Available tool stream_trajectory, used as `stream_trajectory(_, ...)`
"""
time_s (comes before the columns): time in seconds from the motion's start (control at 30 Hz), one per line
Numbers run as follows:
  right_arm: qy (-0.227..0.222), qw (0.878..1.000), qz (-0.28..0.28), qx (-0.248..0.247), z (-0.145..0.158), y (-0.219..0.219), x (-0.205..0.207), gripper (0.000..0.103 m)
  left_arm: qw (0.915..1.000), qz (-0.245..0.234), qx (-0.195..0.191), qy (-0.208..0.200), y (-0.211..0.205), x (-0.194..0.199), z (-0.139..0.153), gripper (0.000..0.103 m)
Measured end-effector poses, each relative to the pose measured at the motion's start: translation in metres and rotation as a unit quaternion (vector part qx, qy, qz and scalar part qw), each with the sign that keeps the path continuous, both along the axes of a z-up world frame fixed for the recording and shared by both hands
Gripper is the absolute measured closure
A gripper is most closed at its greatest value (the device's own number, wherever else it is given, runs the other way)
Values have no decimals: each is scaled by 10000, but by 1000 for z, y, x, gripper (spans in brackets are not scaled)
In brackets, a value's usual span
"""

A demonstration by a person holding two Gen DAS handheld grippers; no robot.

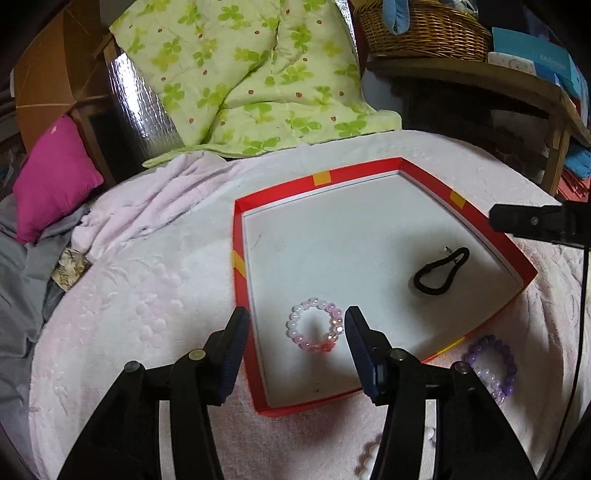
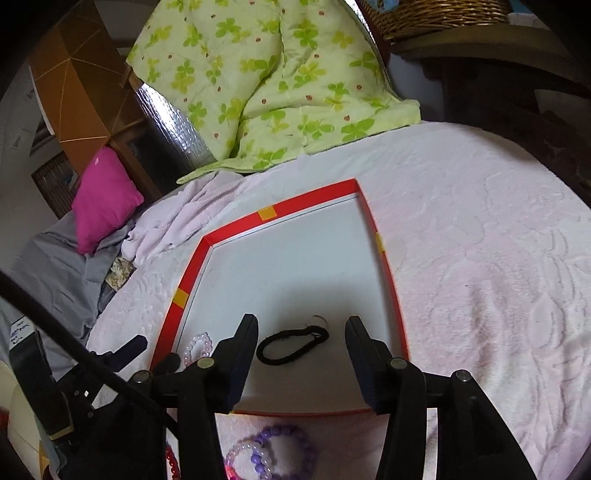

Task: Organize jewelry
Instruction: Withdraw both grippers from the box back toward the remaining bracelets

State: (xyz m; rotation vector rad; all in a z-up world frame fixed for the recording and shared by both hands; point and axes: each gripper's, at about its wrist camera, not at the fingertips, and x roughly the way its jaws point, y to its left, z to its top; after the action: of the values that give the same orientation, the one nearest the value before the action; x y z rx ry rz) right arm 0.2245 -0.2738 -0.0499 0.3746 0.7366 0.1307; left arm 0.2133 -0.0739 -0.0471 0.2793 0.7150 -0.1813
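Note:
A shallow red box (image 1: 484, 218) with a white floor lies on the pink blanket; it also shows in the right wrist view (image 2: 192, 269). Inside lie a pink-and-white bead bracelet (image 1: 314, 326) (image 2: 197, 347) and a black hair tie (image 1: 441, 271) (image 2: 291, 343). My left gripper (image 1: 297, 323) is open and empty, its fingers straddling the pink bracelet from above. My right gripper (image 2: 301, 326) is open and empty above the hair tie; its tip shows in the left wrist view (image 1: 524, 221). A purple bead bracelet (image 1: 493, 369) (image 2: 273, 450) lies outside the box's near edge.
A green clover quilt (image 1: 251, 74) lies behind the box, a magenta pillow (image 1: 51, 177) at the left. A wicker basket (image 1: 424, 29) sits on a wooden shelf at the back right. More beads (image 1: 369, 454) lie on the blanket near me. A red bead string (image 2: 171, 461) shows low left.

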Motion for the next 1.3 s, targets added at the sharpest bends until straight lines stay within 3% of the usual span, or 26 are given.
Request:
stream_trajectory(1.0, -12, 9987, 431, -259, 15, 14, -43, 50, 9994, 166, 172, -268, 25, -43, 32, 48)
stream_trajectory(1.13, 152, 9979, 581, -223, 10, 12, -46, 50, 9998, 119, 108, -120, 33, -47, 30, 46)
stream_trajectory(1.3, 508, 9965, 656, 100, -4, -2, -50, 50, 9991, 245, -32, 343, 53, -50, 16, 46)
